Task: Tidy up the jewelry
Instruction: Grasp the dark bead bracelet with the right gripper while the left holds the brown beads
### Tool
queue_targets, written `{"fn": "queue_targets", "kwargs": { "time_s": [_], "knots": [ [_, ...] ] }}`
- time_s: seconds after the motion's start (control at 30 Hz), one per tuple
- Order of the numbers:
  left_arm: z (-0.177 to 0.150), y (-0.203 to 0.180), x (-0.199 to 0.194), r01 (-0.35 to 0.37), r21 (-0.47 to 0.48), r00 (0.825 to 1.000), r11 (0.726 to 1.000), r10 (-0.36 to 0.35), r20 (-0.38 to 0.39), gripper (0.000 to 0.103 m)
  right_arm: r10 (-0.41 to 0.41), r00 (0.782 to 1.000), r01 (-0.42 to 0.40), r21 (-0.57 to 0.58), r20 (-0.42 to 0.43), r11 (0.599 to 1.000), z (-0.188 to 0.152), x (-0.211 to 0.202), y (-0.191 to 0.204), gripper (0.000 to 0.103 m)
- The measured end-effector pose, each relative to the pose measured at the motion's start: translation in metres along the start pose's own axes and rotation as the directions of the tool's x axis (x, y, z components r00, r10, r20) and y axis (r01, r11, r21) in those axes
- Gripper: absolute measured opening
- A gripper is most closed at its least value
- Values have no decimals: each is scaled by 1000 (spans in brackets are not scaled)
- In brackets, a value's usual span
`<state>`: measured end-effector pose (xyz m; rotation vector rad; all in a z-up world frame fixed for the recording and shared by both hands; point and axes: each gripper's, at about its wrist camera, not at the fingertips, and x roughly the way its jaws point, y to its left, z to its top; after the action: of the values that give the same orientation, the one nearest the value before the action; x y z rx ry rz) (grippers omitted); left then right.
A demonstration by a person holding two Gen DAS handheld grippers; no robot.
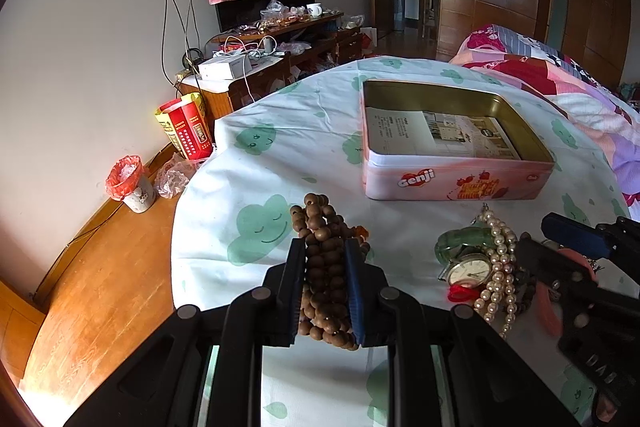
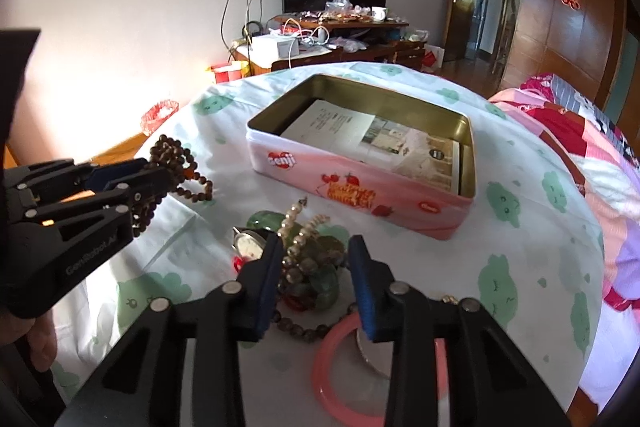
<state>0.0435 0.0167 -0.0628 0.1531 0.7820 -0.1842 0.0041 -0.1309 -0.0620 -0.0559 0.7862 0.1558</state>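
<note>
Left gripper (image 1: pixel 325 259): angled down, pads pinching the wooden beads (image 1: pixel 326 279), lifted off the cloth (image 1: pixel 260 163).
Right gripper (image 2: pixel 316 263): angled down over the jewelry pile (image 2: pixel 308 259), pads apart, nothing pinched.
Right view only: pink bangle (image 2: pixel 332 387) under the fingers.
Left view only: watch (image 1: pixel 470 269) beside the pearls (image 1: pixel 498 259).
Tin (image 1: pixel 452 183): open, beyond the pile, reads "Genji".

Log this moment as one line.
left claw: shut on wooden bead string | right claw: open over jewelry pile | tin: open, no jewelry inside
</note>
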Motion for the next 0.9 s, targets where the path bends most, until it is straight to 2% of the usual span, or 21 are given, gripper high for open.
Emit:
{"fn": "queue_targets", "kwargs": {
  "time_s": [0.03, 0.23, 0.27, 0.3, 0.33, 0.47, 0.9],
  "knots": [
    [-1, -1, 0, 2, 3, 1000, 1000, -2, -1, 20, 7, 1000, -7, 12, 4, 1000, -1, -2, -1, 33],
    [-1, -3, -2, 9, 9, 1000, 1000, -9, 1, 20, 47, 998, -46, 25, -41, 999, -5, 8, 0, 31],
    [-1, -3, -2, 8, 10, 1000, 1000, -9, 1, 20, 52, 998, -51, 20, -40, 999, -5, 8, 1, 28],
    [0, -3, -3, 10, 9, 1000, 1000, -10, 3, 20, 69, 997, -68, 23, -38, 997, -6, 7, 1, 15],
    [0, -3, -4, 12, 9, 1000, 1000, -12, 5, 20, 78, 996, -77, 26, -39, 997, -7, 6, 1, 13],
    [2, -4, -9, 20, 11, 1000, 1000, -21, 16, 20, 90, 996, -89, 36, -27, 995, -12, -1, -2, 11],
    [21, -11, -28, 50, 40, 996, 998, -53, 71, 20, 54, 998, -56, 56, 40, 997, -4, -22, -25, 11]
  ]
}}
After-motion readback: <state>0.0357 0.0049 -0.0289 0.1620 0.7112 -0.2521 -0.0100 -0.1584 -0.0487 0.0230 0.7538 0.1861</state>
